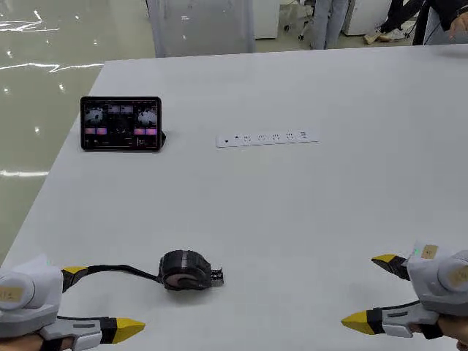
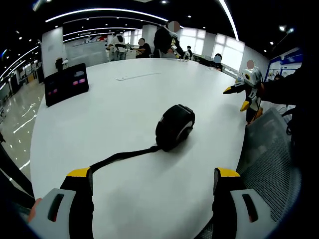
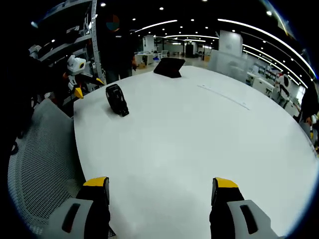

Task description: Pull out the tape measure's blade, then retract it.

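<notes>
Tape measure [image 1: 186,270]: a black, rounded case standing on its edge on the white table [image 1: 329,212], near the edge closest to the viewer and left of centre. The blade is wound in, and only its end hook [image 1: 217,276] protrudes at the right. A black strap [image 1: 117,272] trails leftward, flat on the tabletop.

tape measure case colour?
Black. The tape measure shows best in the left gripper view.

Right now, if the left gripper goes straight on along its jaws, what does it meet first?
Probably the black round tape measure on the white table, dead ahead; its black strap lies by one open jaw.
</notes>
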Demonstrator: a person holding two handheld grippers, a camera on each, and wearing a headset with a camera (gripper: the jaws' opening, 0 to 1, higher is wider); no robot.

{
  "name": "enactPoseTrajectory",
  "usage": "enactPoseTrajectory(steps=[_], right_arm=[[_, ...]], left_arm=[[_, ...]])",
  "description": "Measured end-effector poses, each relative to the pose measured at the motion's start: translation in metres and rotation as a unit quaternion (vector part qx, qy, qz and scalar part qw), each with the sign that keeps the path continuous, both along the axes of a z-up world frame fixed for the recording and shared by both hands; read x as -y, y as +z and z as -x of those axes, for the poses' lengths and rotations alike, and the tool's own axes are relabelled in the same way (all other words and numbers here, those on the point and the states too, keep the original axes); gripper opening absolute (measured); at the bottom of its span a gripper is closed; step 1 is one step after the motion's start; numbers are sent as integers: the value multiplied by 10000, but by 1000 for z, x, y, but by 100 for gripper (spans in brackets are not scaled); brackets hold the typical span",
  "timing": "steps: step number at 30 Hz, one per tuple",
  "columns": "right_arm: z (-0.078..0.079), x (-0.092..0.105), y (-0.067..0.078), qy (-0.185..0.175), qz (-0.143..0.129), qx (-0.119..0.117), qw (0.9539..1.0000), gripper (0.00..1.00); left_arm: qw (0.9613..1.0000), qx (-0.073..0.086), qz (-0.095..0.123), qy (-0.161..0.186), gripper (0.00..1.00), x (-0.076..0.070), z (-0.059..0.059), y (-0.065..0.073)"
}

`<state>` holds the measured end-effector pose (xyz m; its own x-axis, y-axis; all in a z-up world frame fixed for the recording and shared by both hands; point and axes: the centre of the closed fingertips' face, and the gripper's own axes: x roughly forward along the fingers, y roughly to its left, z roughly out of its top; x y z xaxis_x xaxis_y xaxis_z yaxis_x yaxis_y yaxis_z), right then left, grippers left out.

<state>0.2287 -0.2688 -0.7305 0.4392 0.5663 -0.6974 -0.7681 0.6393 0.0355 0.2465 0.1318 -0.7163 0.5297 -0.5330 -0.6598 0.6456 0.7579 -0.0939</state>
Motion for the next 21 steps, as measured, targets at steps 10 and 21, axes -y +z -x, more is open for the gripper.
enactPoseTrajectory(steps=[10,21], right_arm=[[12,26,-3,-254,-47,-91,9996,96],[10,35,4,-322,-35,38,9995,99]], left_arm=[[9999,24,-57,101,99,-18,7,4],[9998,-10,-170,47,99,-29,12,1]])
